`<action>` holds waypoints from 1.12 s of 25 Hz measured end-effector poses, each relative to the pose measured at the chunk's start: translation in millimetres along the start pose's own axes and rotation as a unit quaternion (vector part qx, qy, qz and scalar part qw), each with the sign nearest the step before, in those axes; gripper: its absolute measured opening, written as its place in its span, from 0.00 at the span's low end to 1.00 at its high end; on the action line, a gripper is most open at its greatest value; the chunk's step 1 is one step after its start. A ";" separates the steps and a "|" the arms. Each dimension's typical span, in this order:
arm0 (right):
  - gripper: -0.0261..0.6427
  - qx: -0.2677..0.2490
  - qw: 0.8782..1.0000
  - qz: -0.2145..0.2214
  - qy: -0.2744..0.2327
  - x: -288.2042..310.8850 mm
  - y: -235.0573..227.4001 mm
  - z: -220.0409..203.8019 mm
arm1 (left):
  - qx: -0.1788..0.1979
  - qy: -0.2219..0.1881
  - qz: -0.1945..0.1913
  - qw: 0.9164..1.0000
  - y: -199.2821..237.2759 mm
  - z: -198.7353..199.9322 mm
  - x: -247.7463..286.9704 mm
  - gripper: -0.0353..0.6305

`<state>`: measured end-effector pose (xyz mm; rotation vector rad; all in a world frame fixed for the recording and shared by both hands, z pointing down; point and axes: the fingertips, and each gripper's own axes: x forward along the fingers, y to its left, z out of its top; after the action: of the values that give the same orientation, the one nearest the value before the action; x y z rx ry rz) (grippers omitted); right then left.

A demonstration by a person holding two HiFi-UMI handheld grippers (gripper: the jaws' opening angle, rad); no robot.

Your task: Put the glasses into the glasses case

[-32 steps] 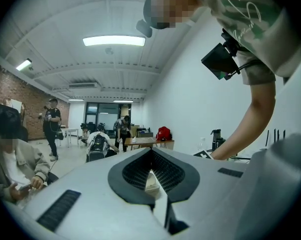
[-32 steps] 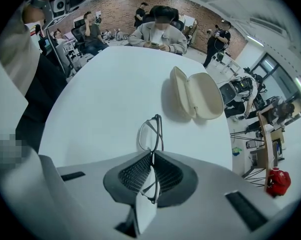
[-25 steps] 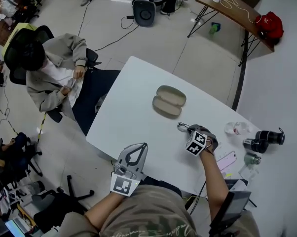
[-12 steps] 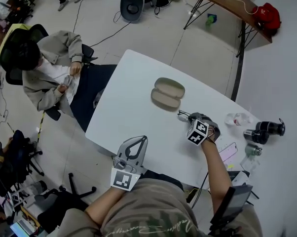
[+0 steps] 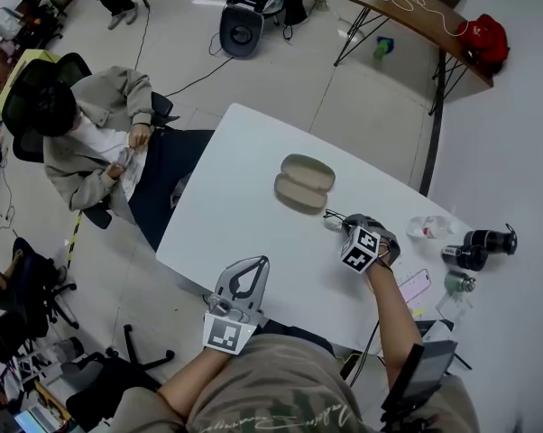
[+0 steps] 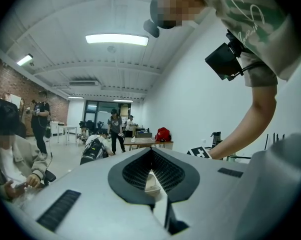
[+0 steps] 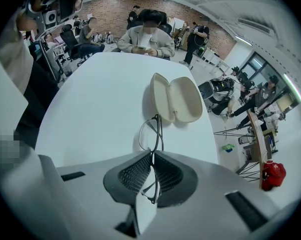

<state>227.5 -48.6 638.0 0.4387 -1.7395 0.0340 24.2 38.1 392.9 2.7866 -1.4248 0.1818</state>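
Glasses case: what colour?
Cream-beige glasses case, lying open on the white table; shows best in the right gripper view.

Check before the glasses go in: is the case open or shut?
Open. The glasses case lies on the table with both halves spread, hollows up and empty.

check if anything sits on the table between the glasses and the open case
Nothing visible does. The right gripper is shut on the glasses, and only bare white table lies between them and the open glasses case ahead.
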 end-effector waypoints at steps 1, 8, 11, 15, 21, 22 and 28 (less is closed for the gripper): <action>0.08 0.000 1.000 -0.001 -0.001 -0.5 -1.7 -0.8 | -0.003 0.001 -0.002 1.000 -1.5 -0.6 0.4 0.06; 0.08 -0.004 1.000 -0.009 -0.006 -2.2 -15.5 1.7 | -0.021 0.010 0.006 1.000 -3.9 -6.3 -1.5 0.06; 0.08 0.001 1.000 -0.010 -0.007 -2.6 -19.6 2.0 | -0.016 0.008 0.009 1.000 -4.3 -7.5 -1.5 0.06; 0.08 0.007 1.000 -0.011 -0.005 -2.2 -23.0 5.4 | -0.021 0.016 0.009 1.000 0.1 -12.0 -3.0 0.06; 0.08 -0.005 1.000 -0.007 -0.011 1.2 -24.4 18.7 | -0.030 0.013 0.022 0.999 5.1 -10.2 -6.8 0.06; 0.08 -0.006 1.000 -0.007 -0.010 0.8 -26.2 17.9 | -0.030 0.009 0.021 0.999 4.4 -9.5 -5.4 0.06; 0.08 -0.011 1.000 -0.007 -0.009 5.1 -30.1 24.2 | -0.029 0.019 0.023 0.999 9.4 -15.2 -9.0 0.06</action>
<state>213.3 -84.2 630.9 0.4368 -1.7530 0.0006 9.9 40.7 406.6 2.6911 -1.4630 0.1890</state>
